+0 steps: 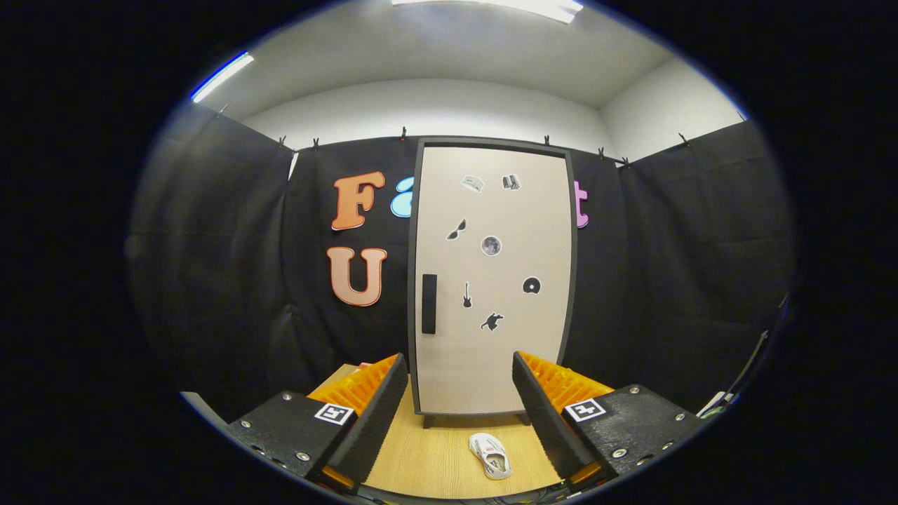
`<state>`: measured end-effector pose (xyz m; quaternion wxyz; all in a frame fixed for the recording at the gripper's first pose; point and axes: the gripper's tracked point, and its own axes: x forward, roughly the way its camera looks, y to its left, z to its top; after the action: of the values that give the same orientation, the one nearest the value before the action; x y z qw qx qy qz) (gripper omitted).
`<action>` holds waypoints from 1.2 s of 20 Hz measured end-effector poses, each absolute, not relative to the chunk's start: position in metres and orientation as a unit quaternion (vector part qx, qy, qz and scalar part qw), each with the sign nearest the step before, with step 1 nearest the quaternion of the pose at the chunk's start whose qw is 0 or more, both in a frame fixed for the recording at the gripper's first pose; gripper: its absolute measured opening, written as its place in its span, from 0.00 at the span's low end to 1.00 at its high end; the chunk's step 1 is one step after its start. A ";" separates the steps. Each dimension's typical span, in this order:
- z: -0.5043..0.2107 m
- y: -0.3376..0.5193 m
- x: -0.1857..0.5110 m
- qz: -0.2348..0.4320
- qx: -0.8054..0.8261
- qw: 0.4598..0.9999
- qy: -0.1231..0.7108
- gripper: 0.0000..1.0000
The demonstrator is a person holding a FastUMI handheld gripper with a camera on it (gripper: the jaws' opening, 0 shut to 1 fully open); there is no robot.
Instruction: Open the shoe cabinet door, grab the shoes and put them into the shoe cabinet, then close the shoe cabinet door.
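A tall beige shoe cabinet (491, 280) with a dark frame stands upright at the far side of the wooden table (428, 456). Its door is shut, and a dark vertical handle (429, 304) sits near the door's left edge. Several small stickers dot the door. A white shoe (491, 456) lies on the table in front of the cabinet, between my fingers and nearer the right one. My gripper (459, 379) is open, held back from the cabinet, with nothing between its fingers.
Black cloth walls enclose the booth behind and on both sides of the cabinet. A small orange-red object (363, 365) peeks out beside the left finger. Cables lie at the table's right edge (715, 405).
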<state>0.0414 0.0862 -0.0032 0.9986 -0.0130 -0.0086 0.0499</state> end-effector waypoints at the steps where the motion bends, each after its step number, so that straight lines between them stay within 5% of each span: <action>1: -0.001 0.090 0.046 0.048 -0.014 0.999 -0.010 0.94; 24: -0.025 0.144 0.260 0.118 0.012 0.993 0.004 0.93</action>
<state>0.2601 0.1440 -0.0254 0.9929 0.0122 0.0038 0.1183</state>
